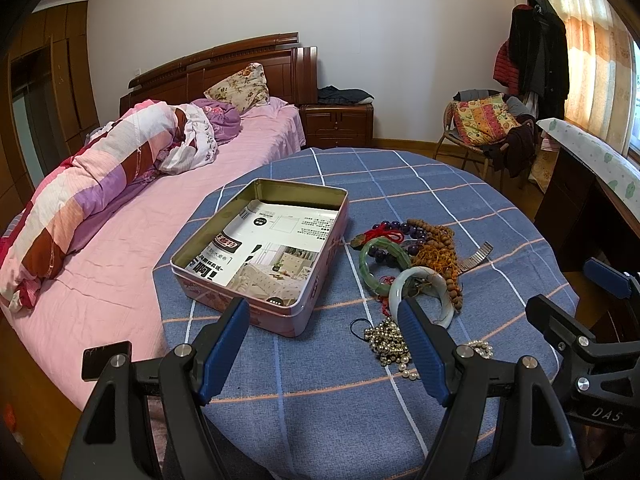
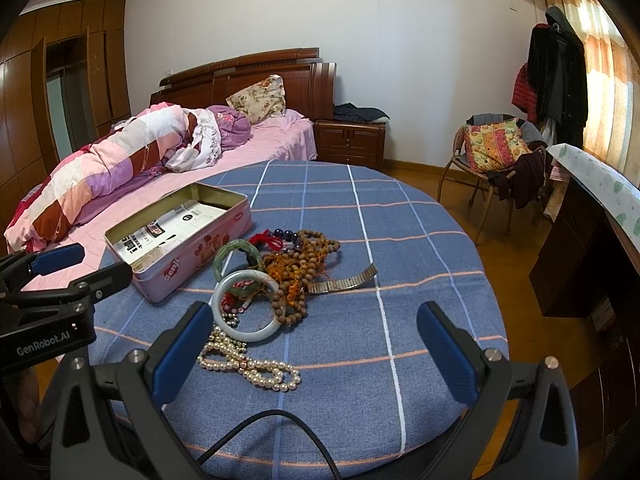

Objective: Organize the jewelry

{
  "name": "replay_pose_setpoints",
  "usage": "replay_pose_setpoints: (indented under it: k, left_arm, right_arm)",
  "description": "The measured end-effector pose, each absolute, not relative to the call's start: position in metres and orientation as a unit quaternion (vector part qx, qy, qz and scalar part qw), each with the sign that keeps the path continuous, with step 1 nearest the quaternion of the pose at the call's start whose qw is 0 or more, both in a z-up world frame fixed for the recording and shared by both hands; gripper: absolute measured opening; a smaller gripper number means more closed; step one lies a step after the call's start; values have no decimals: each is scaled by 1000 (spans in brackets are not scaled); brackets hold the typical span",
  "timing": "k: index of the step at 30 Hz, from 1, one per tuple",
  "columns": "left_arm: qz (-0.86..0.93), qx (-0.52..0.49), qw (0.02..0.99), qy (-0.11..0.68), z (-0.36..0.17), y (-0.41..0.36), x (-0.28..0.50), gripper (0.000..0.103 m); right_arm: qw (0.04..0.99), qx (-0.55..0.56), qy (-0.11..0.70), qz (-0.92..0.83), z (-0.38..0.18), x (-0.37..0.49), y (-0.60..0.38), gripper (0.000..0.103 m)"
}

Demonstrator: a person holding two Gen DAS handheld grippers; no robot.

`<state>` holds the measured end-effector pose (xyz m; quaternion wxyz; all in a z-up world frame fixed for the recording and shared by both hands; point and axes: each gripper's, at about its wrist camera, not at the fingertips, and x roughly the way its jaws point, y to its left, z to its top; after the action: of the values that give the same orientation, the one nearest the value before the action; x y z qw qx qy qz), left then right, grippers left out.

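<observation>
An open pink tin box (image 1: 244,312) (image 2: 192,258), lined with printed paper, sits on the blue checked tablecloth (image 1: 320,408) (image 2: 420,240). Right of it lies a jewelry pile: a green bangle (image 1: 384,242) (image 2: 240,246), a pale jade bangle (image 1: 434,276) (image 2: 256,334), brown wooden beads (image 1: 436,256) (image 2: 304,264), purple beads (image 1: 396,226), a metal watch band (image 1: 476,258) (image 2: 344,282) and a pearl necklace (image 1: 478,348) (image 2: 256,368). My left gripper (image 1: 322,308) (image 2: 104,261) hovers open between tin and pile. My right gripper (image 2: 314,312) (image 1: 560,284) is open over the cloth, just right of the pearls.
A bed (image 1: 120,280) with pink sheets and a rolled quilt lies left of the round table; a dark phone (image 1: 106,360) rests on it. A dark desk (image 2: 580,248) stands to the right, and a chair (image 2: 496,160) with cushions and clothes behind.
</observation>
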<state>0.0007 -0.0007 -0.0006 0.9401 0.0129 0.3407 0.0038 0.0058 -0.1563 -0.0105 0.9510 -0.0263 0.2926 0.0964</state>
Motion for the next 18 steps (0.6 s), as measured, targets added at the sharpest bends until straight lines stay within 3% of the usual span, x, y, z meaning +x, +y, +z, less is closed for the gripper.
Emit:
replay_pose_setpoints:
  k: [18]
  left_arm:
    - [-2, 16, 938, 345, -1, 1, 3, 76]
  right_arm:
    - [949, -23, 297, 104, -18, 9, -156, 103]
